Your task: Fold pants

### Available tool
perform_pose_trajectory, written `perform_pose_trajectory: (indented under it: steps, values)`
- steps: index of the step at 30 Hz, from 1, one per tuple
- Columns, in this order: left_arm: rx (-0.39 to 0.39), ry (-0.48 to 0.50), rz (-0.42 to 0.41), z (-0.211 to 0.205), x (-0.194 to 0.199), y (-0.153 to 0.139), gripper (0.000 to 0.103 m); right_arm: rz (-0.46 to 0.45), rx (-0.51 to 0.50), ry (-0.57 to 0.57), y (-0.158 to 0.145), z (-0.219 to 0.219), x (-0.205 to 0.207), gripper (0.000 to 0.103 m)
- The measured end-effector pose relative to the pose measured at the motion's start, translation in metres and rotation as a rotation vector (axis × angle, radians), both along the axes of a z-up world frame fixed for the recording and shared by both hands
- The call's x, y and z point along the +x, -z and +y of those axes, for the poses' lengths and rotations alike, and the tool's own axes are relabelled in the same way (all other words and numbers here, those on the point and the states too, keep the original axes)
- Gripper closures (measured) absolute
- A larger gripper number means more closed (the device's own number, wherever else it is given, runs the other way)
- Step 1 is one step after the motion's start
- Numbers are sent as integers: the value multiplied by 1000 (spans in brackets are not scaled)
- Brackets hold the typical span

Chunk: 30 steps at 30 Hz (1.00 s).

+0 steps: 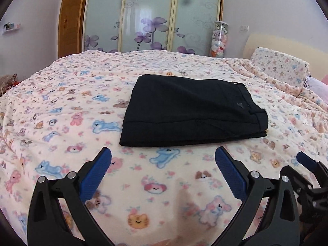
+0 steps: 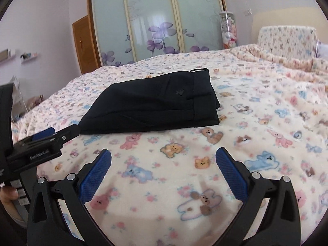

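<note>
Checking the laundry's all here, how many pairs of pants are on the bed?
1. The black pants lie folded mid-bed on the blanket, beyond both open hand-held grippers. Anything under the blanket wouldn't show.

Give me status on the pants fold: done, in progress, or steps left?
Looks done: the pants lie on the bed as a compact rectangle, layers stacked, waistband on the right edge. Nothing is in hand: the left gripper and right gripper are both open, empty, and short of the near edge. No fold looks left; at most a small tidy of the slightly uneven near-right corner.
</note>
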State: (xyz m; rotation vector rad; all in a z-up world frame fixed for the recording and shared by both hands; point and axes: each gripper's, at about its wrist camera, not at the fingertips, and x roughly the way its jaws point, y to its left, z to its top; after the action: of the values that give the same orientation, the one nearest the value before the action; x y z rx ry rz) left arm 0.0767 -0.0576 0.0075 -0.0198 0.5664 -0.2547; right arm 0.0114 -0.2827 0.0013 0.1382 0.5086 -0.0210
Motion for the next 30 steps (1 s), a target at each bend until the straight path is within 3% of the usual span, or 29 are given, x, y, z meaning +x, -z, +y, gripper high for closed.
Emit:
perform_pose_trajectory:
  steps: [20,30]
  values:
    - [-2,-10,29,3,0,5,2,-18,-146,4,-4,21,-7,1]
    - [24,6,-13,-1,-8,0,2,-18,-145,12,-4,21,-9,1]
